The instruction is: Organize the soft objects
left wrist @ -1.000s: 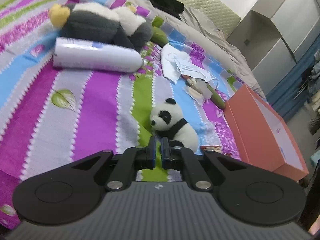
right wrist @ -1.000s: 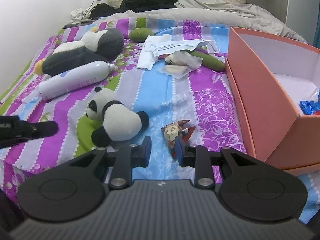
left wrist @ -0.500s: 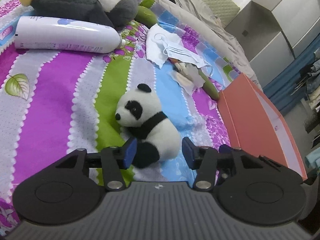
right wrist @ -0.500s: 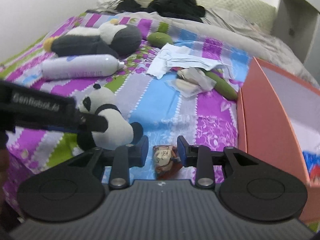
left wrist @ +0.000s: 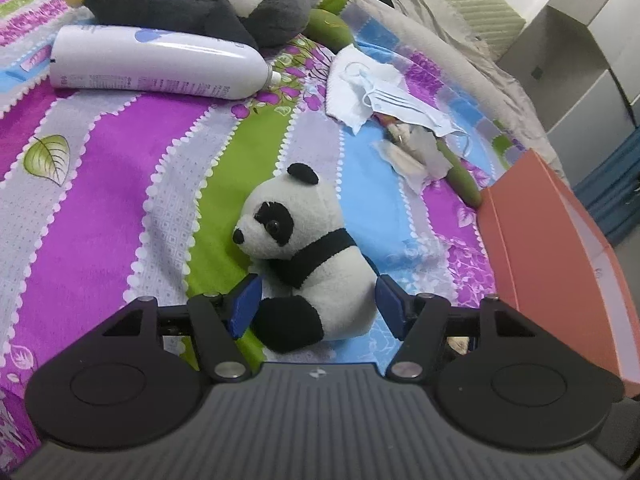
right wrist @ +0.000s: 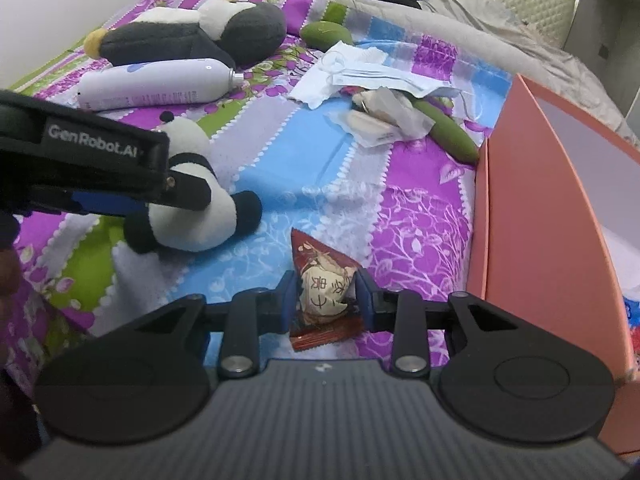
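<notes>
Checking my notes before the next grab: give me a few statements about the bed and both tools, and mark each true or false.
1. The small panda lies between the left tool's spread pads. True.
2. The right tool straddles a red snack packet. True; whether the pads press on it I cannot tell.
3. The orange box stands left of the panda. False: it is at the right edge of the bed.
4. The white bottle stands upright. False: it lies on its side beside the big penguin plush.
5. A face mask lies on the bedspread. True.
</notes>
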A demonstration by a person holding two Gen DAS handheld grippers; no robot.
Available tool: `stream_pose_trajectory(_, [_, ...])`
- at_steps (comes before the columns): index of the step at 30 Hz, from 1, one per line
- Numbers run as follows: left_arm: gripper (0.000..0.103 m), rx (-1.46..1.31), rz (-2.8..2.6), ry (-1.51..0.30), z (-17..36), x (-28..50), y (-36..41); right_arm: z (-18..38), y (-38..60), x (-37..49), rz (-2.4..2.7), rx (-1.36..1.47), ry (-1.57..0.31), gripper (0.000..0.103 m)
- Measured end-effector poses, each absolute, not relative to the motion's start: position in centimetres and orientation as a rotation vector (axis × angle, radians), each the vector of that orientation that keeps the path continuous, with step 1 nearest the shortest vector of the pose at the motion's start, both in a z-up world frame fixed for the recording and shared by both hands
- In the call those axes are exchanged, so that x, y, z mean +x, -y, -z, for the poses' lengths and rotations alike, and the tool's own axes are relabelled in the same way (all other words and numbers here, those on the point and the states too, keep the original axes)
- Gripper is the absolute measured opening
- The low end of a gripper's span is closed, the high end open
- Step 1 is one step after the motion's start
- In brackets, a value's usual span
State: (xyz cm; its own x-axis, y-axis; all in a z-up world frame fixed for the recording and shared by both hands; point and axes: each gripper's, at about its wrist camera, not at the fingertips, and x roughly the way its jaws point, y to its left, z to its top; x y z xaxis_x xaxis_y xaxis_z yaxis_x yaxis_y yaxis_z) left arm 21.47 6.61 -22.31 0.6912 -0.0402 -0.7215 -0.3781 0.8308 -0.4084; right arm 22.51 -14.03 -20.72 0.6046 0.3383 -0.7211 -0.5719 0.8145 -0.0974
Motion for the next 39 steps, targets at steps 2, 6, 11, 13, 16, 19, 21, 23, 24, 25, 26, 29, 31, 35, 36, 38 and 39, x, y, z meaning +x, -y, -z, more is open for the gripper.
stream_pose_trajectory(2, [0.068, -0.543, -0.216, -0.797, 22.2, 21.8, -6.0, 20.7, 14.2, 22.6, -0.548, -0.330, -0.765, 0.035])
stream_pose_trajectory(6, [0.068, -0.521, -0.240, -0.799, 22.4, 22.2, -5.4, 20.4, 14.1, 22.7, -0.563, -0.334, -0.777, 0.034])
stream_pose_trajectory(11, [0.055, -0.489, -0.246, -0.793, 22.1, 21.5, -4.8, 20.1, 14.0, 22.8, -0.563, -0.336, -0.785, 0.033])
stream_pose_trajectory(13, [0.050, -0.463, -0.241, -0.786, 21.6, 21.0, -4.6, 19.9, 13.9, 22.7, -0.554, -0.333, -0.784, 0.033])
stream_pose_trajectory(16, [0.048, -0.455, -0.220, -0.786, 20.9, 20.3, -4.8, 19.4, 14.0, 22.5, -0.536, -0.318, -0.784, 0.032])
stream_pose_trajectory(19, [0.047, -0.475, -0.198, -0.783, 20.4, 19.2, -5.5, 18.8, 14.0, 22.1, -0.510, -0.295, -0.789, 0.032])
stream_pose_trajectory(21, [0.047, -0.480, -0.179, -0.780, 19.9, 18.4, -5.9, 18.3, 13.9, 21.7, -0.493, -0.275, -0.787, 0.032])
stream_pose_trajectory(23, [0.047, -0.477, -0.162, -0.776, 19.4, 17.5, -6.5, 17.9, 13.9, 21.4, -0.480, -0.250, -0.794, 0.031])
stream_pose_trajectory(24, [0.047, -0.476, -0.153, -0.776, 19.0, 17.0, -6.8, 17.7, 13.7, 21.2, -0.470, -0.243, -0.794, 0.031])
stream_pose_trajectory(25, [0.047, -0.478, -0.144, -0.774, 18.7, 16.6, -7.2, 17.5, 13.5, 20.9, -0.466, -0.243, -0.789, 0.031])
stream_pose_trajectory(26, [0.047, -0.479, -0.132, -0.769, 18.4, 16.0, -7.5, 17.2, 13.3, 20.6, -0.465, -0.241, -0.781, 0.031])
stream_pose_trajectory(29, [0.047, -0.473, -0.104, -0.754, 17.3, 14.5, -8.8, 16.3, 12.6, 19.5, -0.462, -0.216, -0.770, 0.031])
stream_pose_trajectory(31, [0.047, -0.465, -0.090, -0.753, 16.7, 13.7, -9.6, 15.6, 12.2, 18.8, -0.448, -0.189, -0.776, 0.031])
stream_pose_trajectory(35, [0.047, -0.445, -0.058, -0.751, 15.4, 12.2, -10.8, 14.1, 11.7, 17.4, -0.442, -0.113, -0.790, 0.031])
stream_pose_trajectory(36, [0.047, -0.439, -0.053, -0.750, 15.1, 11.8, -11.0, 13.7, 11.5, 17.1, -0.445, -0.106, -0.792, 0.031])
stream_pose_trajectory(38, [0.047, -0.434, -0.040, -0.745, 14.4, 11.2, -11.5, 12.8, 11.2, 16.5, -0.444, -0.102, -0.788, 0.031])
stream_pose_trajectory(39, [0.047, -0.433, -0.036, -0.744, 14.0, 11.0, -11.7, 12.4, 11.1, 16.3, -0.441, -0.101, -0.785, 0.031])
